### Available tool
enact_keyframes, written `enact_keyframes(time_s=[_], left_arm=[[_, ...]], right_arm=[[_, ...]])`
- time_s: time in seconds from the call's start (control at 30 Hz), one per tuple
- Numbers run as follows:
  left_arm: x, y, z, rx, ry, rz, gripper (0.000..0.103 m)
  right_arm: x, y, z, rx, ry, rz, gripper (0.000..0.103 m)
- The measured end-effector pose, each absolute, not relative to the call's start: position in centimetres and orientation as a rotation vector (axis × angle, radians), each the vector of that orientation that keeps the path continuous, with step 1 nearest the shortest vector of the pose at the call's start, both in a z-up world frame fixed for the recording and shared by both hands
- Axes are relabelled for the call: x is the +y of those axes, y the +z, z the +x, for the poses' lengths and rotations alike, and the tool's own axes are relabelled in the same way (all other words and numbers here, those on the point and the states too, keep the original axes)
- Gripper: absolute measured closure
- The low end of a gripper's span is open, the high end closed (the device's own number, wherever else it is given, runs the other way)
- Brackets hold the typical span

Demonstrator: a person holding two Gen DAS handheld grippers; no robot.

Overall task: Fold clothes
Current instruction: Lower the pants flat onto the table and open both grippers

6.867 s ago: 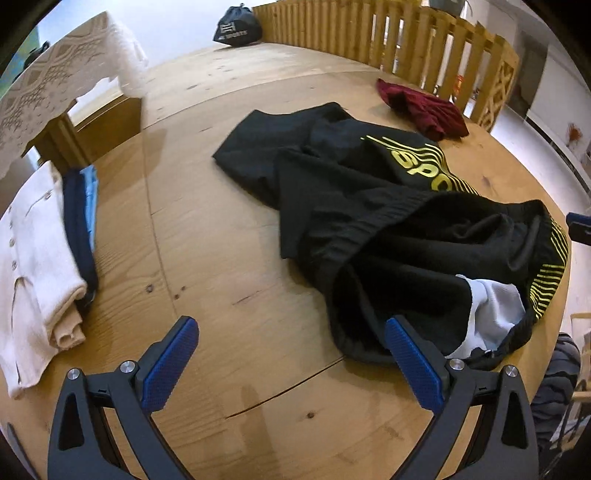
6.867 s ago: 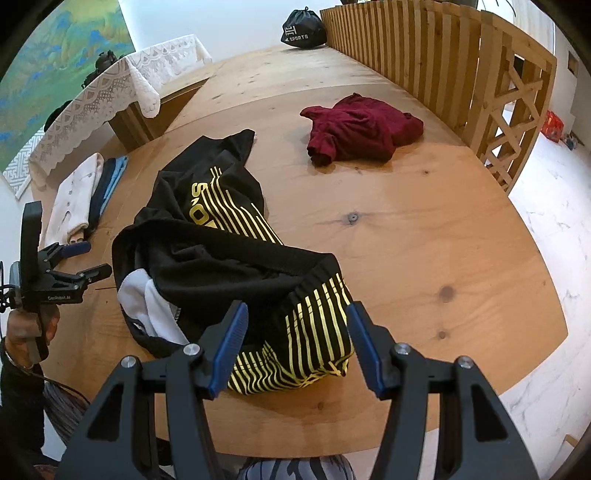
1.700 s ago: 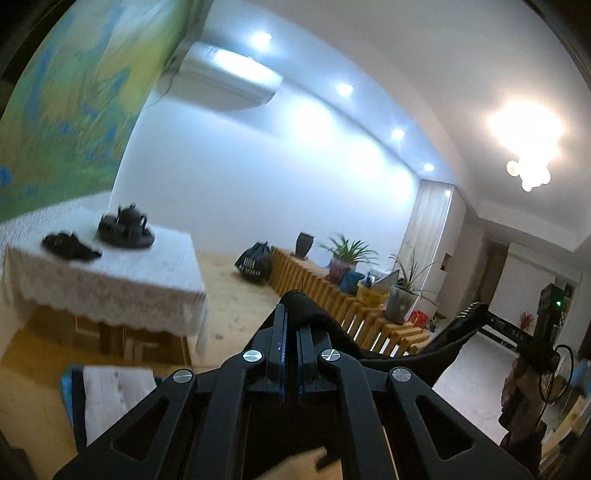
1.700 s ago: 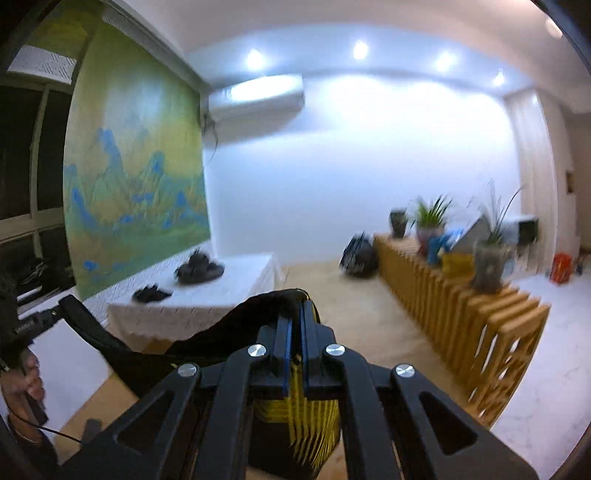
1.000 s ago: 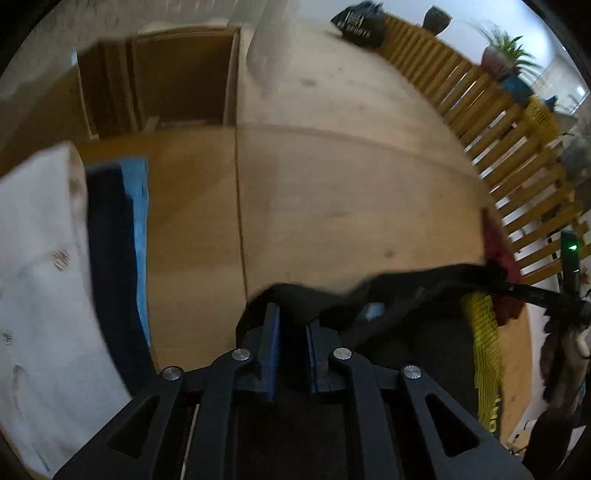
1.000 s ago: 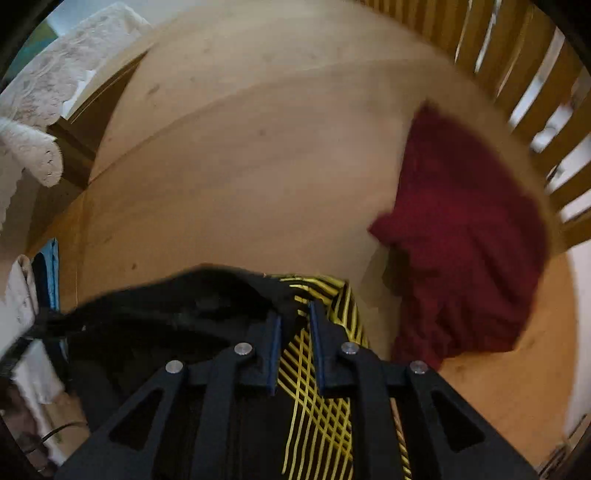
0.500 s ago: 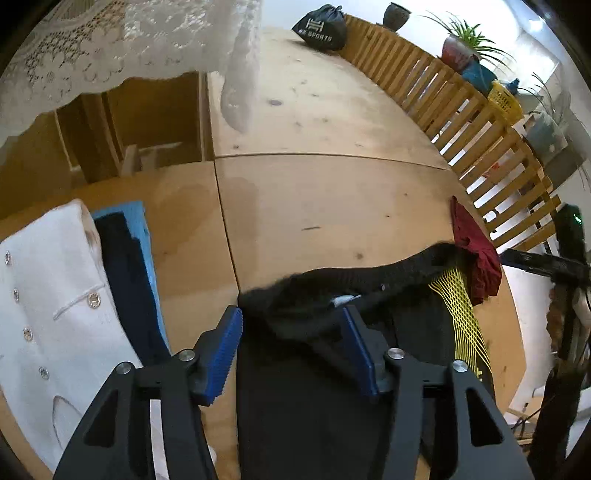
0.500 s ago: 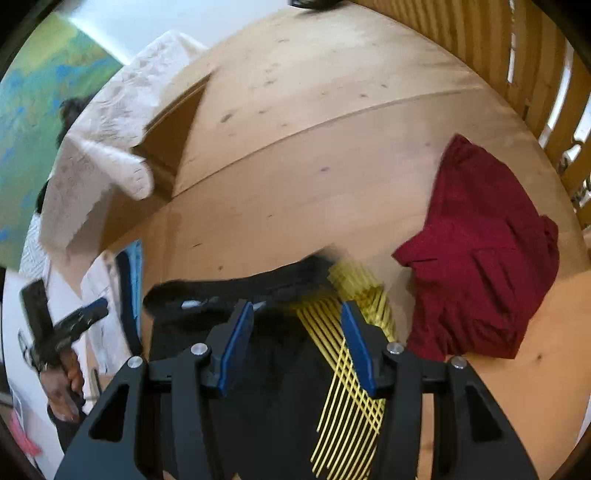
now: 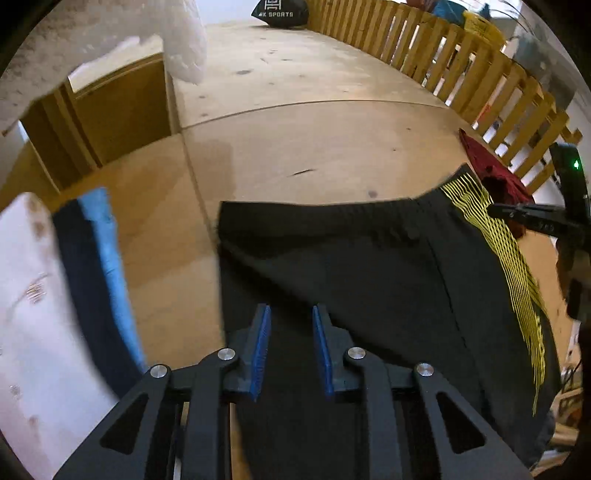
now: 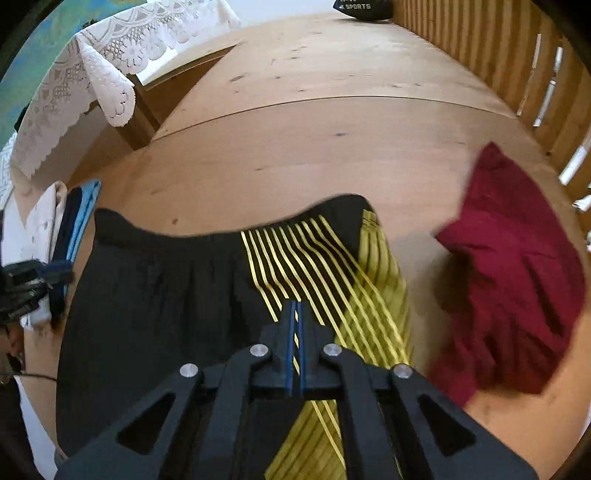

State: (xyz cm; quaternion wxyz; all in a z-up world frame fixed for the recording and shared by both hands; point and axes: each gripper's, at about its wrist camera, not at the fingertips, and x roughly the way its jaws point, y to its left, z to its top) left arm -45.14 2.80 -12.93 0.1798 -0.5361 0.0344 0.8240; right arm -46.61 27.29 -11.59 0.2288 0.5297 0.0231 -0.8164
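Black shorts (image 9: 369, 280) with yellow stripes (image 10: 325, 258) lie spread flat on the wooden table (image 9: 314, 147), waistband toward the far side. My left gripper (image 9: 290, 314) hovers over their left part. Its jaws are closing, a narrow gap still stands between the blue pads (image 9: 260, 343), and no cloth is pinched in it. My right gripper (image 10: 295, 306) is shut above the striped side, pads together with nothing gripped. Each gripper shows in the other's view: the right gripper (image 9: 496, 211) at the right edge, the left gripper (image 10: 55, 271) at the left edge.
A crumpled maroon garment (image 10: 517, 277) lies right of the shorts. Folded white and blue clothes (image 9: 88, 251) sit at the left. A lace-covered table (image 10: 92, 74), a black sports bag (image 9: 280, 13) and a wooden slat fence (image 9: 461, 59) stand beyond.
A second ago both grippers held the shorts' waistband; they then opened and let it go. The shorts now lie flat, both grippers have drawn back, the right has shut and the left has narrowed.
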Motion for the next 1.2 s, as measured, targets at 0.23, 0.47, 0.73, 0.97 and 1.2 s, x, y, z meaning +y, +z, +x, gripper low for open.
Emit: enact_keyframes(time_s=[0.23,0.47,0.73,0.97,1.2], left_arm=[[3.7,-15.2,-47.7,0.139,2.363,-1.53,0.081],[1.5,-14.2,-49.9,0.084,2.52,-1.533,0.077],[5.6,-13.0,-45.3,0.195,2.391,-1.417,0.076],[7.1,-14.3,-44.1,0.282,2.353,-1.471,0.076],[5.1,-14.4,-44.5,0.281,2.433,-1.533,0.073]], right_arm=[[27.5,-13.7,-49.7,0.11,-2.307,1.492,0.103],[29.9,-13.8,-52.1,0.016,-2.394,1.53,0.103],[30.1,-11.6,-46.7,0.106,-2.315,1.457,0.1],[30.8,-14.3,-45.5,0.141,-2.277,1.539,0.1],[33.9,-13.4,-44.8,-0.016,-2.288,1.553,0.1]])
